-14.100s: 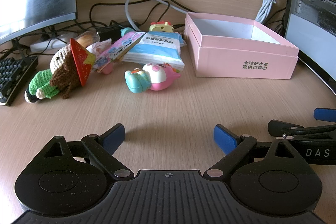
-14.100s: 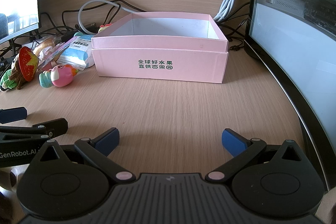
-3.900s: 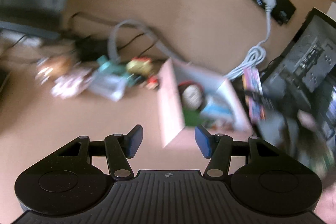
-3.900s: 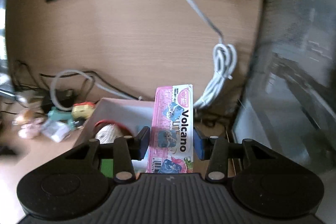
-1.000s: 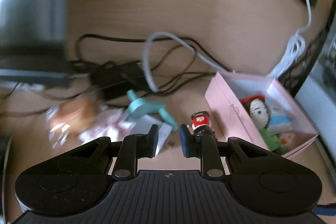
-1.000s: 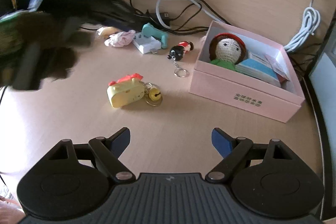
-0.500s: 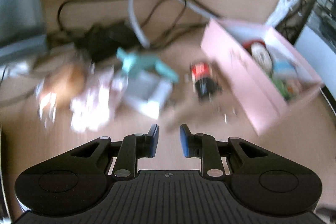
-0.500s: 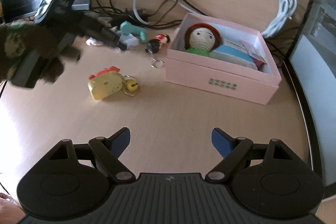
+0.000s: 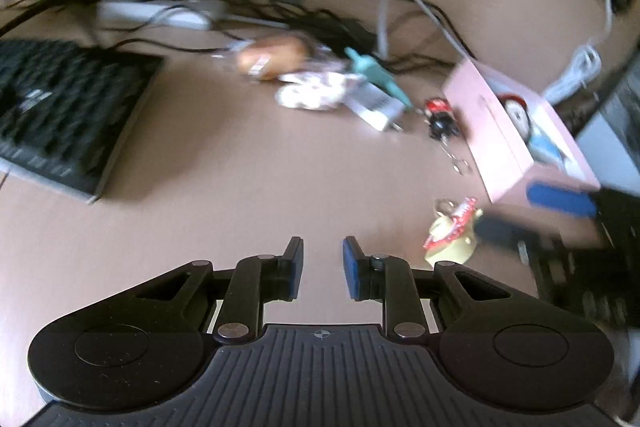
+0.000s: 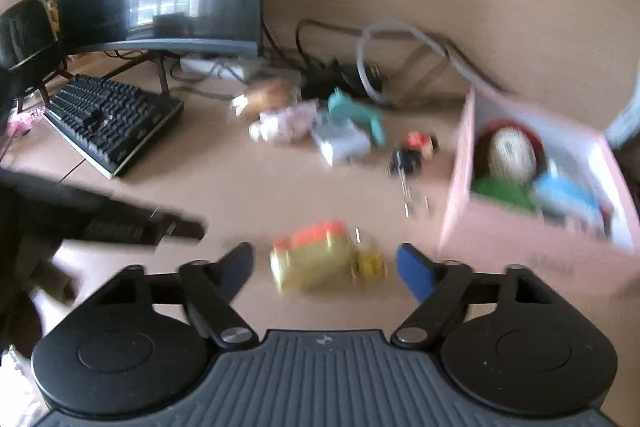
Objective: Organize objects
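Right now my right gripper [image 10: 325, 267] has been closing around the yellow keychain toy [image 10: 316, 259] on the desk, pads not yet touching; its dangling bell [image 10: 370, 263] could snag. My left gripper [image 9: 322, 267] hovers nearly closed, empty

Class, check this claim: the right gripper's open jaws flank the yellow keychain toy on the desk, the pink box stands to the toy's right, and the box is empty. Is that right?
One thing is wrong: the pink box is not empty. The right wrist view shows a crocheted doll and a blue packet inside. The rest holds: the right gripper is open around the yellow keychain toy, which lies on the desk left of the box.
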A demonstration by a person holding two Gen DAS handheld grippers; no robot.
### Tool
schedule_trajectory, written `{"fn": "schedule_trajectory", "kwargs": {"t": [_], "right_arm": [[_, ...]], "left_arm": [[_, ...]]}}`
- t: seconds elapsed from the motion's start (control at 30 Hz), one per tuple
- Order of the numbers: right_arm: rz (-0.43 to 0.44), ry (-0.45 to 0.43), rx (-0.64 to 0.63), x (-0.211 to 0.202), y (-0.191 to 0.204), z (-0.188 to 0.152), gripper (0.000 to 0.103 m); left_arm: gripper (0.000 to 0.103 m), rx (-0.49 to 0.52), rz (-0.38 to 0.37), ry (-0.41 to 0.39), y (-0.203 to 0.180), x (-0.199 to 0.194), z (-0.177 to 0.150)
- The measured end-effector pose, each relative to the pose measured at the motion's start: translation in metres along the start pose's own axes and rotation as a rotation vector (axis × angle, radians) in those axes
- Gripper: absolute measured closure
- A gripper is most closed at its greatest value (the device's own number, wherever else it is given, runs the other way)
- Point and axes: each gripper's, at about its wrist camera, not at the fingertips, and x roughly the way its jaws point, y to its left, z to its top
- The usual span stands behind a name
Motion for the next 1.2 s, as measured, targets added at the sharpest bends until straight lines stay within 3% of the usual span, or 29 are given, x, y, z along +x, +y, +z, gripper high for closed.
{"fn": "schedule_trajectory", "kwargs": {"t": [0.1,0.17,0.3,0.43,0.57,0.63,0.7,0.9,0.93,1.0,1.2], "right_arm": [[0.015,-0.026,-0.045,0.018,0.001,0.03,0.029],[0.03,0.012,-0.033,0.037,-0.005,0.052,0.028],[0.058,0.095,0.099,0.078,-0.027,0.088,0.022],[0.036,0.138,0.196,0.116,-0.038,0.111,0.019],[-0.024,0.175,0.215,0.16,-0.037,0.124,0.019],[-0.05,0.198,0.203,0.178,-0.037,0.127,0.023],[-0.07,0.219,0.207,0.194,-0.038,0.128,0.037],[-0.073,0.231,0.19,0.206,-0.034,0.129,0.046],[-0.066,0.231,0.176,0.203,-0.031,0.128,0.048],[-0.015,0.244,0.183,0.197,-0.028,0.125,0.064],[0.067,0.286,0.143,0.166,-0.008,0.098,0.072]], "left_arm": [[0.078,-0.085,0.014,-0.02,0.012,-0.016,-0.008],[0.078,-0.126,0.019,-0.029,0.019,-0.026,-0.013],[0.078,-0.132,0.031,-0.033,0.034,-0.045,-0.02],[0.079,-0.198,0.043,-0.038,0.057,-0.05,-0.02],[0.079,-0.225,0.033,-0.044,0.07,-0.053,-0.018],[0.079,-0.217,0.024,-0.043,0.073,-0.055,-0.017],[0.079,-0.213,0.015,-0.043,0.077,-0.057,-0.017],[0.08,-0.209,0.0,-0.032,0.086,-0.054,-0.012],[0.08,-0.208,-0.005,-0.03,0.085,-0.053,-0.011],[0.08,-0.196,-0.019,-0.024,0.082,-0.048,-0.008],[0.08,-0.128,-0.081,0.002,0.06,-0.034,0.0]]}}
